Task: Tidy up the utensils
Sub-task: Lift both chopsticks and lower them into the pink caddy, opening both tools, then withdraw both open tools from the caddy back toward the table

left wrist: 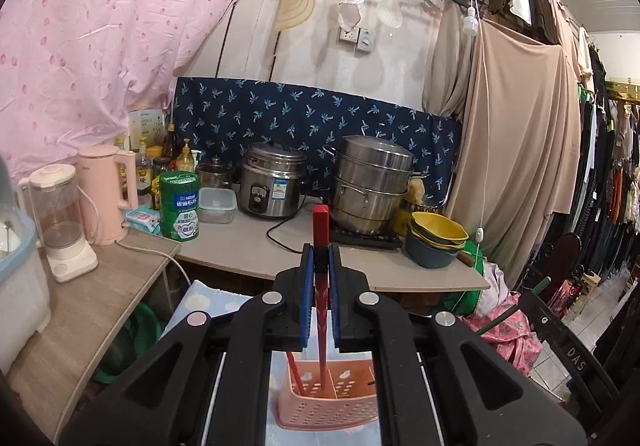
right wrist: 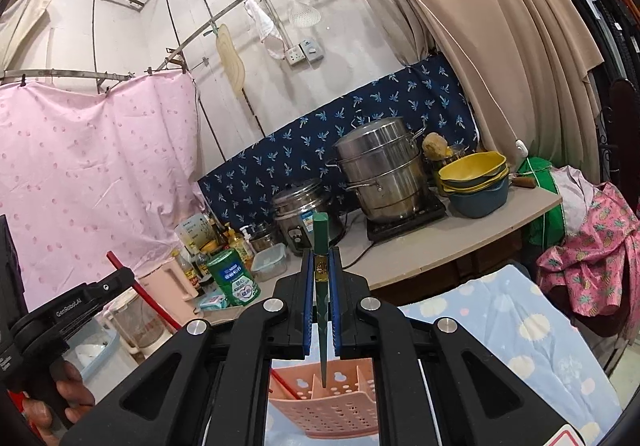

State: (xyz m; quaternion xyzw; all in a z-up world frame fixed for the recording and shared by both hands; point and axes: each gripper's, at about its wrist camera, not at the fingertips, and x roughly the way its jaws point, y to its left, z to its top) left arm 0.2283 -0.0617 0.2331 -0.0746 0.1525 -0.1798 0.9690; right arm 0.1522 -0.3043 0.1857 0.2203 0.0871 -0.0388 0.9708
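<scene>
Blender [left wrist: 60, 222]: far left on the surface [left wrist: 80, 310], clear jug on a white base
Pink kettle [left wrist: 106, 194]: just beside the blender, on its right
Green tin [left wrist: 179, 206]: right of the kettle, upright, near a clear lidded box [left wrist: 216, 204]
Rice cooker [left wrist: 272, 182]: behind the gripper tips, against the blue patterned cloth
Left gripper [left wrist: 321, 266]: jaws clamped on a red chopstick [left wrist: 321, 230], thick end up, tapered tip pointing down over the basket
Pink basket [left wrist: 332, 398]: perforated utensil holder with compartments, low in the left wrist view, standing on a pale blue spotted cloth [left wrist: 204, 298]; a second red chopstick [left wrist: 296, 374] leans in its left compartment
Steamer pot [left wrist: 372, 182]: stacked steel, right of the rice cooker
Bowls [left wrist: 436, 242]: yellow ones nested in a blue one, right of the steamer
Right gripper [right wrist: 321, 274]: jaws clamped on a green chopstick [right wrist: 321, 234], thick end up, tip hanging just above the basket's rim
Hand [right wrist: 52, 406]: lower left of the right wrist view, gripping the other gripper's handle
</scene>
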